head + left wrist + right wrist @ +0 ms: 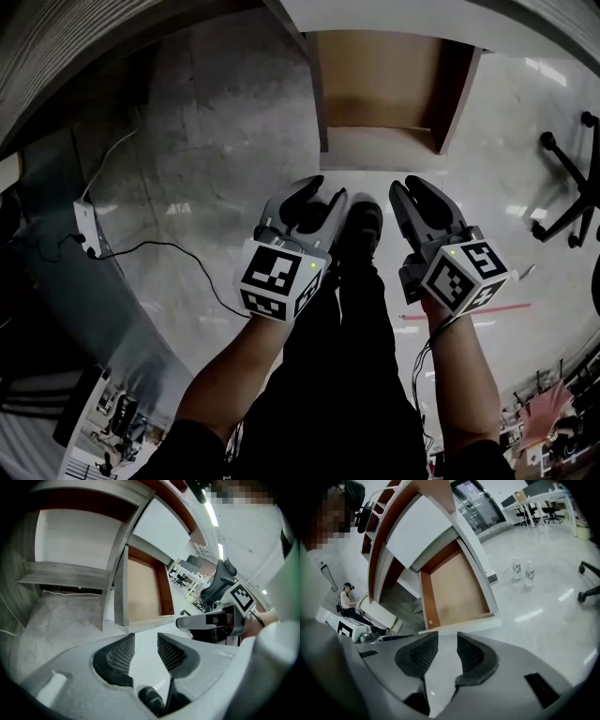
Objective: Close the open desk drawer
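The desk drawer [380, 89] stands pulled out, empty, with a brown bottom and a pale front panel [380, 150] facing me. Both grippers hang just short of that panel, over the floor. My left gripper [319, 199] is open with nothing between its ribbed pads. My right gripper [420, 197] is open too, also empty. In the left gripper view the drawer [143, 590] lies ahead of the left gripper [146, 644], with the right gripper [220, 620] beside it. In the right gripper view the drawer [457, 590] sits just beyond the right gripper [447, 641].
The desk top [94, 56] curves along the left. A white power strip [86, 225] with a black cable lies on the floor at left. An office chair base [572, 187] stands at right. My shoe [361, 225] is between the grippers. Two bottles [522, 569] stand on the floor.
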Demonstrator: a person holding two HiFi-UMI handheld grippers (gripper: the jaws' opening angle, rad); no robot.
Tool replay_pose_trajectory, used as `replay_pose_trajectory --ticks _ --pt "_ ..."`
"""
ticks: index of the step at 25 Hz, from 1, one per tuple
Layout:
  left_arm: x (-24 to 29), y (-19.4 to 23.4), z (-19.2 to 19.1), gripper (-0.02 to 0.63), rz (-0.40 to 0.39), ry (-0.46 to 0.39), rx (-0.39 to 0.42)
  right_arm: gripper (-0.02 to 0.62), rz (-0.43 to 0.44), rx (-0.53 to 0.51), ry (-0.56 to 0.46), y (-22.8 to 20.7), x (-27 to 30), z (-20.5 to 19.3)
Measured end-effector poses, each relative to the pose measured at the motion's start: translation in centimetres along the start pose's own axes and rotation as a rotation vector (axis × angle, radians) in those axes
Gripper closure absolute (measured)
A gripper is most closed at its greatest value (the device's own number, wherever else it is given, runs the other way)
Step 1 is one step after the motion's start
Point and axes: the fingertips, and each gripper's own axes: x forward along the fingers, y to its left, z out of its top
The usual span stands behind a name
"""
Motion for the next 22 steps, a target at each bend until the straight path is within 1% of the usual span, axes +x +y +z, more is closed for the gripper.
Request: replay_pose_trajectory --ticks 4,7,12,18,22 --pt "0.9 -0.2 -0.7 0.428 -0.029 0.036 -0.032 0.425 -0.022 0.017 0.017 -0.7 0.5 -0.5" --pt "1.5 -0.3 -0.7 0.403 -0.049 0.037 -0.052 0.397 -0.033 0.017 0.016 -1.2 0.8 -0.4" --pt "2.2 -0.3 -0.5 0.402 -0.074 -0.001 -0.065 0.357 -0.033 -0.008 -0.005 -1.3 1.2 -0.1" --pt "2.0 -0.4 0.0 0.403 -0.065 -0.047 -0.069 0.356 -0.047 -0.073 -0.044 -1.1 0.7 0.3" --pt "1.1 -1.1 0.6 0.405 -0.065 -0.062 -0.053 0.356 -0.056 -0.114 -0.057 -0.5 -0.2 0.7"
